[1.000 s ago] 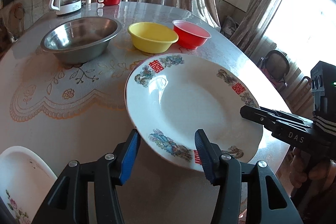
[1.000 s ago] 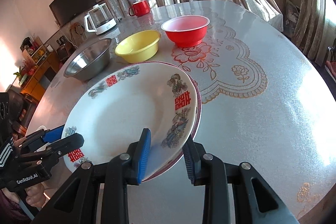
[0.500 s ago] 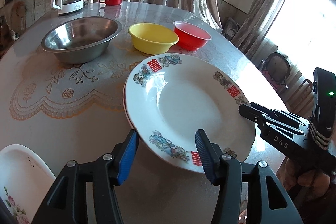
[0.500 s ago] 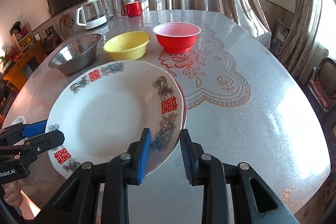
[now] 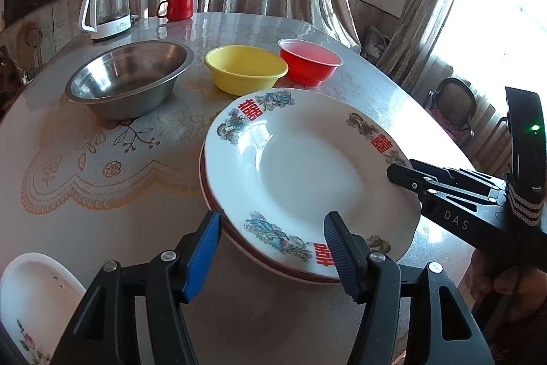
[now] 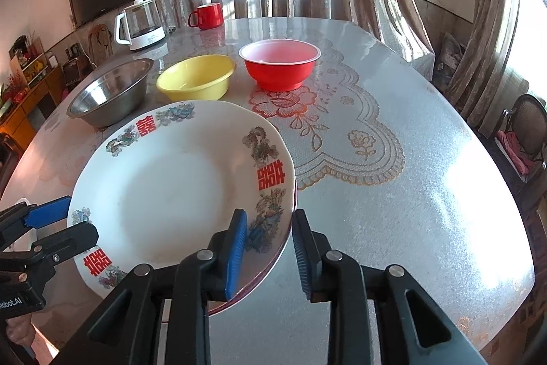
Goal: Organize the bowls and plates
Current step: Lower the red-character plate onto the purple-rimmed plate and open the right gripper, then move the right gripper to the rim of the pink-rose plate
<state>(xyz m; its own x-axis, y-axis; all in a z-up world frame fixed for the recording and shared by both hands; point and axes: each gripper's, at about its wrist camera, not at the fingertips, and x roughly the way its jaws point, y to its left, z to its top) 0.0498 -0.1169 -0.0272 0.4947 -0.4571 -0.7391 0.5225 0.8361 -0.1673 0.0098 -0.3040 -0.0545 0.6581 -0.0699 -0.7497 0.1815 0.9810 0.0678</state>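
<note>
A white plate (image 5: 307, 173) with red characters and floral rim lies on a red-rimmed plate (image 5: 239, 243) on the table. My left gripper (image 5: 271, 248) straddles the stack's near rim. Its jaws are opening, and the blue pads (image 5: 205, 255) stand clear of the rim. My right gripper (image 6: 268, 245) straddles the white plate's (image 6: 171, 187) right rim, one pad (image 6: 236, 248) over the top and the other beyond the edge. Its jaws are also opening, with the rim between them. Further back stand a steel bowl (image 5: 130, 77), a yellow bowl (image 5: 246, 69) and a red bowl (image 5: 309, 60).
A white floral plate (image 5: 30, 303) lies at the near left table edge. A glass kettle (image 5: 107, 11) and a red mug (image 5: 177, 7) stand at the far side. A chair (image 5: 454, 105) is beyond the right edge. A person's hand (image 5: 502, 283) holds the right gripper.
The white plate has settled lower and flatter onto the red-rimmed plate. The left jaws have spread wider. The right jaws narrowed, then widened again around the rim.
</note>
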